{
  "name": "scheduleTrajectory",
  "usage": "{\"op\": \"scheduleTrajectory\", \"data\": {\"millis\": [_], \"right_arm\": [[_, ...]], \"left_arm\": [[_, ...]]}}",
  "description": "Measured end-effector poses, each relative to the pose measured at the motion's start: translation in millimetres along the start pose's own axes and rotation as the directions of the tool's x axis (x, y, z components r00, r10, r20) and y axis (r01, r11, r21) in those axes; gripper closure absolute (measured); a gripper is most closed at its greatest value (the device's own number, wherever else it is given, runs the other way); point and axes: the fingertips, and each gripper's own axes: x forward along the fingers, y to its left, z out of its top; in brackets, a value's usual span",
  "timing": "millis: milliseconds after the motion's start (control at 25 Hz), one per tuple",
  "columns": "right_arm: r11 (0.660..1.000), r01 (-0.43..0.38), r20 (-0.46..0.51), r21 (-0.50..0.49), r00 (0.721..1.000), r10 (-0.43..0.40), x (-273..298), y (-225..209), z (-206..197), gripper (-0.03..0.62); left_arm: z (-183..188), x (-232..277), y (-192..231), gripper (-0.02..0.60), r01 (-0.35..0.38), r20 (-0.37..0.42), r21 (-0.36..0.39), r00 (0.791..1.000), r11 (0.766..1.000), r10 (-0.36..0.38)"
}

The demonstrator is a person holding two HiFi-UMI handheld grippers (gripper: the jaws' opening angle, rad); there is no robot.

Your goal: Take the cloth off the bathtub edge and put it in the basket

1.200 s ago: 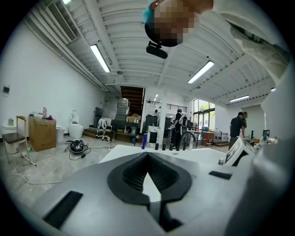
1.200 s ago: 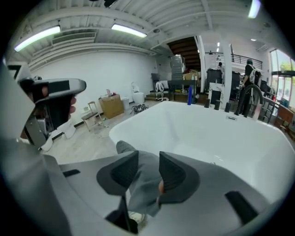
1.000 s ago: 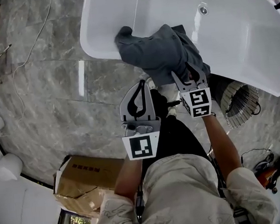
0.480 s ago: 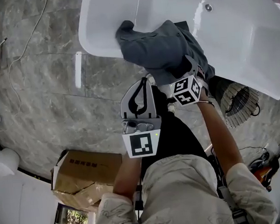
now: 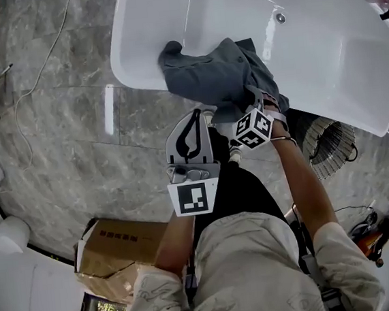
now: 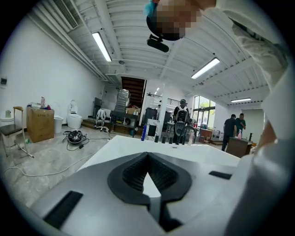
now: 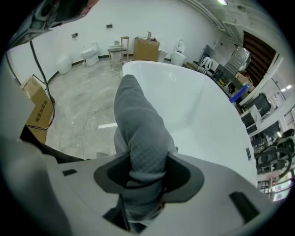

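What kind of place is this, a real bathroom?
Probably not a home bathroom: more likely a showroom or workshop hall. A freestanding white bathtub stands on open stone-look floor, loose toilets and a cardboard box sit along the wall, and strip lights line an exposed ceiling.

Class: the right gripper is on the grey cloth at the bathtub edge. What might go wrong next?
The right gripper, jaws just closing, pinches one fold of the grey cloth; it may slip free on lifting.
The wire basket sits low beside the bathtub; trailing cloth may miss it.
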Motion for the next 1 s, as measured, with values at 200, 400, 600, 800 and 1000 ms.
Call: {"op": "scheduleTrajectory", "data": {"millis": [200, 400, 600, 800, 1000], "right_arm": [[0.991, -0.016, 0.03, 0.129, 0.999, 0.012, -28, 5, -5, 0.506], [0.944, -0.003, 0.114, 0.331, 0.993, -0.037, -69, -4, 0, 0.51], [0.838, -0.024, 0.24, 0.545, 0.962, -0.128, -140, -19, 12, 0.511], [0.736, -0.034, 0.35, 0.677, 0.894, -0.281, -217, -54, 25, 0.511], [0.659, -0.018, 0.421, 0.752, 0.782, -0.459, -306, -91, 33, 0.511]], "left_arm": [[26, -4, -10, 0.586, 0.013, 0.037, 0.008, 0.999, 1.0, -0.014], [56, -13, -20, 0.586, 0.031, 0.071, 0.021, 0.997, 0.999, -0.032], [89, -24, -33, 0.586, 0.055, 0.097, 0.035, 0.994, 0.998, -0.058], [129, -28, -54, 0.586, 0.101, 0.148, 0.055, 0.983, 0.993, -0.108], [171, -37, -81, 0.586, 0.149, 0.208, 0.092, 0.964, 0.985, -0.165]]}}
